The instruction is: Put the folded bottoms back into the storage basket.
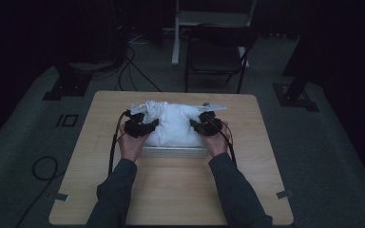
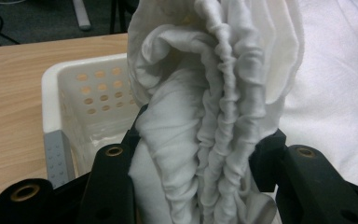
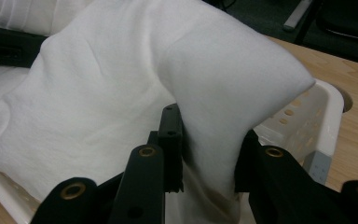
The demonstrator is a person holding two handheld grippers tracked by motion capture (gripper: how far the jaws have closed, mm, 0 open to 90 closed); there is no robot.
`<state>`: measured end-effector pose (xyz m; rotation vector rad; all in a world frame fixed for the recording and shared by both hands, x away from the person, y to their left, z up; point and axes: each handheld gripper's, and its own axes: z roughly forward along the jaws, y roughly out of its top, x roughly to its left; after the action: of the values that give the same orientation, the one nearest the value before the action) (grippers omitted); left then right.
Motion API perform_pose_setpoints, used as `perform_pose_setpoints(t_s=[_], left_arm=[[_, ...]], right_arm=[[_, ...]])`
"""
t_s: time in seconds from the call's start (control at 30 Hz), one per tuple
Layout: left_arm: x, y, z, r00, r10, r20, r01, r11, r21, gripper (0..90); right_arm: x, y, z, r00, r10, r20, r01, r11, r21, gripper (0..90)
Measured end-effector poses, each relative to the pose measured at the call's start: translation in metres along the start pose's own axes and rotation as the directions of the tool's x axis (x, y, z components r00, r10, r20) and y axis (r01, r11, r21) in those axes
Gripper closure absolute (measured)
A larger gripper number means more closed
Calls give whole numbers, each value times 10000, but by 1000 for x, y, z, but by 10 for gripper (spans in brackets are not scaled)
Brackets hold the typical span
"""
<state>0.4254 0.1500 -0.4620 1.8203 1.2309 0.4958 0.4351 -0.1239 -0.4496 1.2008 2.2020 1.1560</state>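
While a white basket [image 1: 173, 152] waits on the counter [image 1: 171, 199], both grippers, left [image 1: 140, 126] and right [image 1: 204, 124], clamp their fingers on a white cloth [image 1: 173, 124], apparently to pack it in.

From my feed, the wooden table [image 1: 171, 199] sat on grey carpet [image 1: 323, 156]. Behind it I could see 1 dark folding chair [image 1: 216, 54], plus a pale stand [image 1: 209, 19] further back. Black cables [image 1: 133, 71] trailed over the floor, and another looped at the left [image 1: 45, 168].
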Motion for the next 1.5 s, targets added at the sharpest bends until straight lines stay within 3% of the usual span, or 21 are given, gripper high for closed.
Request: perform_pose_setpoints(t_s=[0.7,1.0,1.5], left_arm=[[-1,-14,8,9990,-198,-392,217,9987,471,539],[-3,-18,13,9979,-484,-439,508,9972,550,536],[-5,-22,16,9968,-316,-733,392,9937,1047,532]], right_arm=[[2,-8,11,9999,-96,47,94,9994,330,732],[1,-10,13,9998,-164,120,159,9990,422,732],[3,-18,21,9996,-150,241,130,9967,807,732]])
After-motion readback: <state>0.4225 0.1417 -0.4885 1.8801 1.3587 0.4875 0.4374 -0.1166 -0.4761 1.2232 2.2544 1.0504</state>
